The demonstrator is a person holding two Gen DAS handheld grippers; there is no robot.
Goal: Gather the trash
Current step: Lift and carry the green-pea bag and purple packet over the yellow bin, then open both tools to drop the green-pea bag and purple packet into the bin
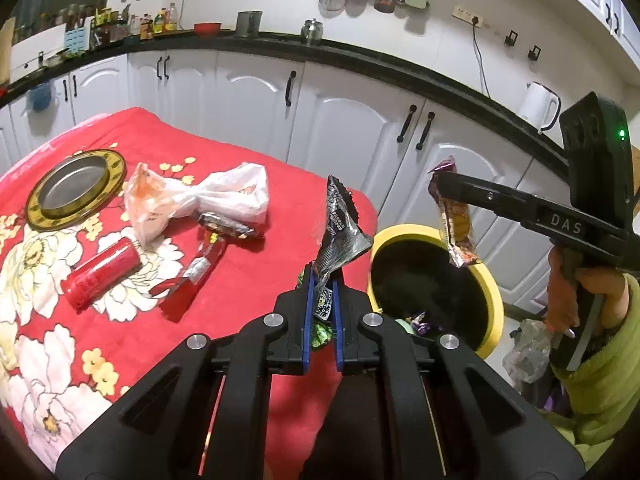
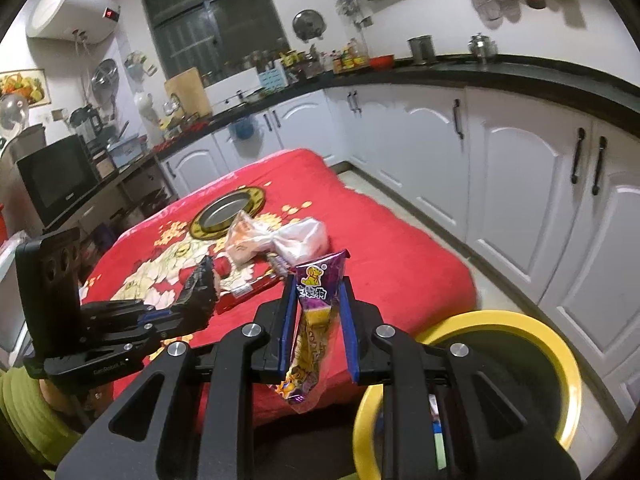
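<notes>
Your L claw (image 1: 323, 280) is clenched on a black-and-silver wrapper (image 1: 340, 232), which stands up from the blue pads at the edge of the red-covered worktop (image 1: 240, 288), just beside the bin (image 1: 494, 292). Your R claw (image 2: 316, 312) is grasping a purple-and-yellow snack pack (image 2: 312, 320); in the L view the pack hangs from the claw tips above the bin's yellow rim. The bin is on the floor against the worktop's corner, w/ some wrappers already visible inside. Trash on the worktop: a crumpled plastic bag (image 1: 208, 196) near the middle, a dark wrapper (image 1: 224, 224) touching its front edge, a long red pack (image 1: 192, 276) beside that, and a red can (image 1: 100, 276) lying on its side to the left. A gold-rimmed tray (image 1: 76, 188) sits at the far left, apart from the trash. White cabinets (image 1: 352, 128) run behind the worktop.
</notes>
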